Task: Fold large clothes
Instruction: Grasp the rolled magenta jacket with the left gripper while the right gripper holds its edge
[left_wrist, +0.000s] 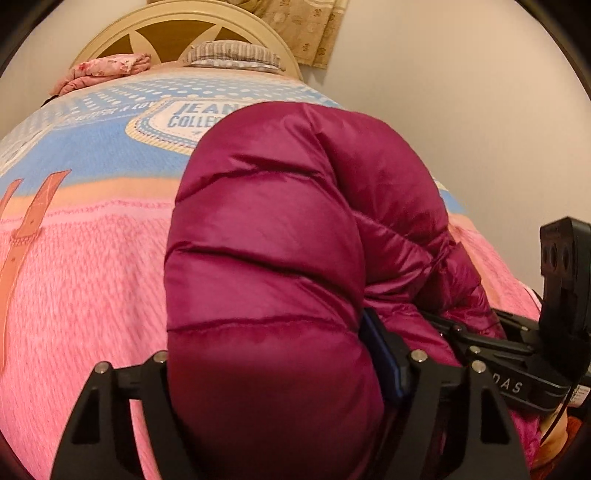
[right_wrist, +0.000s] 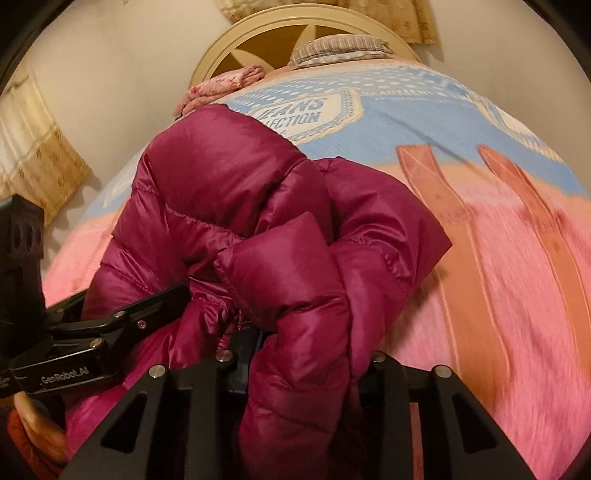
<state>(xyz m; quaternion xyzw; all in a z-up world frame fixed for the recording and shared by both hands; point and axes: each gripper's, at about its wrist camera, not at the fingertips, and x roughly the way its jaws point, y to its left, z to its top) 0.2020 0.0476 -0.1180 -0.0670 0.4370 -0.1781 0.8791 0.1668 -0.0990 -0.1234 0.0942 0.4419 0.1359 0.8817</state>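
A magenta quilted puffer jacket (left_wrist: 266, 236) is bunched up over the bed and fills the middle of both views (right_wrist: 258, 221). My left gripper (left_wrist: 280, 369) is shut on a thick fold of the jacket, which bulges between its jaws and hides the fingertips. My right gripper (right_wrist: 295, 365) is shut on another bunched fold of the jacket. The two grippers are close together: the right one shows at the right edge of the left wrist view (left_wrist: 517, 354), the left one at the left edge of the right wrist view (right_wrist: 74, 354). The jacket appears lifted off the blanket.
The bed carries a pink, blue and orange blanket (left_wrist: 92, 258) with printed lettering. A striped pillow (left_wrist: 229, 55) and a folded pink floral cloth (left_wrist: 99, 72) lie by the cream headboard (left_wrist: 177, 22). Curtains (right_wrist: 33, 155) hang on the walls.
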